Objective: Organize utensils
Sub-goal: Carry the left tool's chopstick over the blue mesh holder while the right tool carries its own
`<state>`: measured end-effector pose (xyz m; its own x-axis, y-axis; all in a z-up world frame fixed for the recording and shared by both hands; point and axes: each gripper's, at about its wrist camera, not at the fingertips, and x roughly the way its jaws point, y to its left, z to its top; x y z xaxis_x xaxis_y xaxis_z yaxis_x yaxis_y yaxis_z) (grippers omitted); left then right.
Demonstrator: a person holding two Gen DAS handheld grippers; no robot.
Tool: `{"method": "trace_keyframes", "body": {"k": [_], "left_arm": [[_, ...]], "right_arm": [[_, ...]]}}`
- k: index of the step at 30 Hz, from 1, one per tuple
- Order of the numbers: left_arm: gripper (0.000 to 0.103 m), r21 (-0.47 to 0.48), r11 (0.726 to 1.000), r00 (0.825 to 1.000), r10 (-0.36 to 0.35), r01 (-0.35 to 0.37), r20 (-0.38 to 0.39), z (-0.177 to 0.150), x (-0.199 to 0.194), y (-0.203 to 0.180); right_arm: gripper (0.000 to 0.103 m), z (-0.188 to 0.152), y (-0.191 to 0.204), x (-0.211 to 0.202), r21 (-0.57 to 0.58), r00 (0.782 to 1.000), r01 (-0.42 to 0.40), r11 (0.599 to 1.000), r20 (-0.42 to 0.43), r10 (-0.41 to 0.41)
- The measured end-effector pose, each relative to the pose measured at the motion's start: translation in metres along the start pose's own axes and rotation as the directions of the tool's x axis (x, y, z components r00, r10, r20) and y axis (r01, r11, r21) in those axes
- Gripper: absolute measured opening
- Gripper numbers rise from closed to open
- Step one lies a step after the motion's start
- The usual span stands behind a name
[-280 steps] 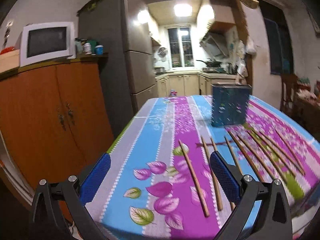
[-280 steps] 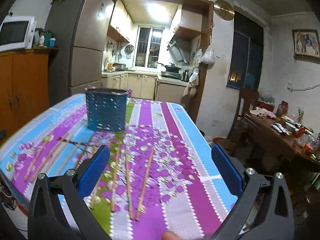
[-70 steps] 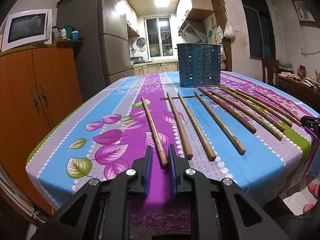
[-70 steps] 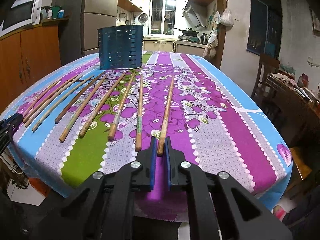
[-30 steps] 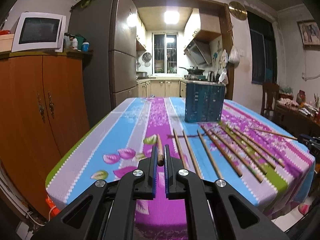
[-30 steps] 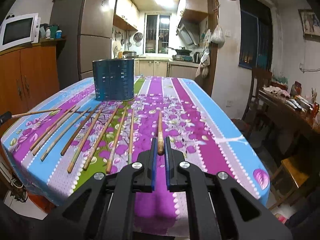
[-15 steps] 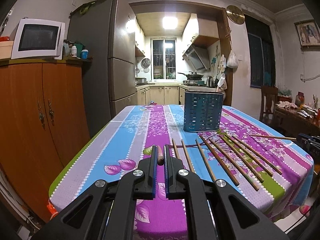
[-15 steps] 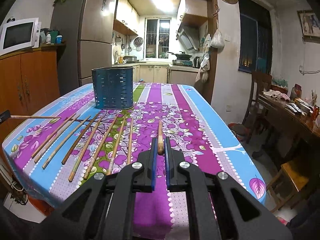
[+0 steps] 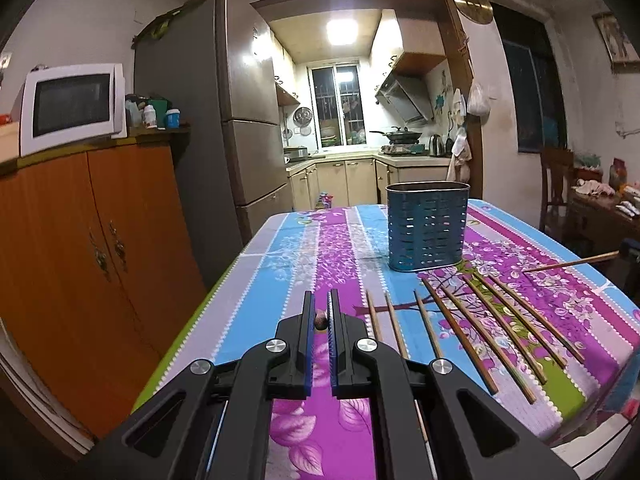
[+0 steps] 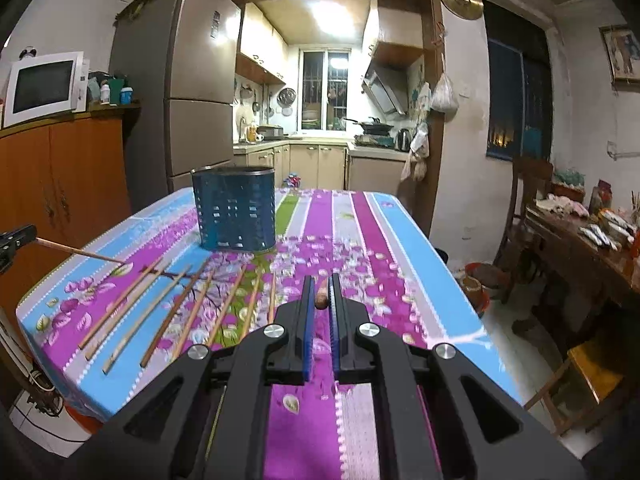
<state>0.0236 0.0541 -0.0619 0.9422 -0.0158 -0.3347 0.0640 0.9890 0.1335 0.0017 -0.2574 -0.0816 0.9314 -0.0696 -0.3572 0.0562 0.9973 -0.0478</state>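
Observation:
My left gripper (image 9: 320,300) is shut on a wooden chopstick (image 9: 320,319), seen end-on between the blue pads, raised above the near left of the table. My right gripper (image 10: 320,285) is likewise shut on another chopstick (image 10: 321,302), lifted over the near right side. A blue perforated utensil holder (image 9: 427,226) (image 10: 234,208) stands upright farther back on the floral tablecloth. Several loose chopsticks (image 9: 460,332) (image 10: 180,312) lie in a row in front of it. In the right wrist view the left gripper (image 10: 14,240) shows at the left edge with its chopstick (image 10: 80,253) slanting down.
The table (image 9: 280,264) wears a striped floral cloth. An orange cabinet (image 9: 100,248) with a microwave (image 9: 72,106) and a tall fridge (image 9: 240,120) stand to the left. A wooden chair (image 10: 528,192) and a cluttered side table (image 10: 592,240) stand on the right.
Both grippers have risen with their chopsticks, so the table sits lower and farther in each view. Each held chopstick now looks shorter, nearly end-on. The row on the cloth has not moved.

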Motion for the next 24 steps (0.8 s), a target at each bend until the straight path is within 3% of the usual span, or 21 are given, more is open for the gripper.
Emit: {"method": "trace_keyframes", "body": {"k": [24], "left_arm": [[0.007, 0.142, 0.989, 0.999, 0.045, -0.047, 0.018, 0.078, 0.021, -0.028]], "right_arm": [[0.005, 0.088, -0.015, 0.009, -0.046, 0.992, -0.13, 0.99, -0.003, 0.13]]}}
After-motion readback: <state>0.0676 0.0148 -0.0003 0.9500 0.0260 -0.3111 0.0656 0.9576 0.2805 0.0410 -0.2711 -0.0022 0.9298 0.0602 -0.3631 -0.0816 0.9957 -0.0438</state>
